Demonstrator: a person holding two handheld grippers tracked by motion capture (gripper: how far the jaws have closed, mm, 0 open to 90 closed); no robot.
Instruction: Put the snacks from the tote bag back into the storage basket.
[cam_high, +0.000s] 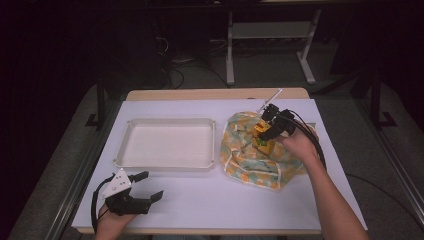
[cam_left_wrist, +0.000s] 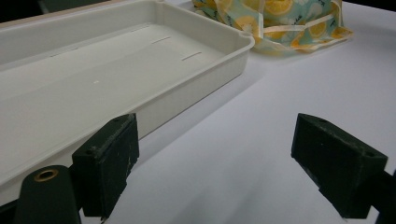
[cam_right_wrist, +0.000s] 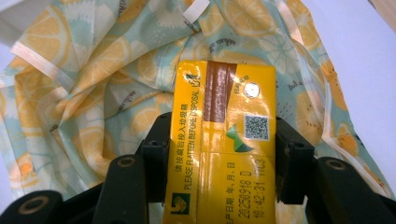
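A yellow drink carton (cam_right_wrist: 224, 140) stands on a lemon-print cloth bag (cam_high: 250, 150), and my right gripper (cam_right_wrist: 223, 161) is shut on it, a black jaw pressed to each side. From above, that right gripper (cam_high: 265, 132) sits over the bag at the table's right with the carton (cam_high: 262, 139) between its jaws. My left gripper (cam_high: 152, 186) rests near the front left edge, open and with nothing in it. In the left gripper view its two fingers (cam_left_wrist: 109, 161) stand wide apart over bare white tabletop.
A shallow white tray (cam_high: 170, 164) lies left of the bag (cam_left_wrist: 275, 21), with nothing in it; its near rim (cam_left_wrist: 196, 74) is just ahead of the left gripper. The white table sheet (cam_high: 215, 200) spreads between both hands. Dark floor and table legs lie beyond the far edge.
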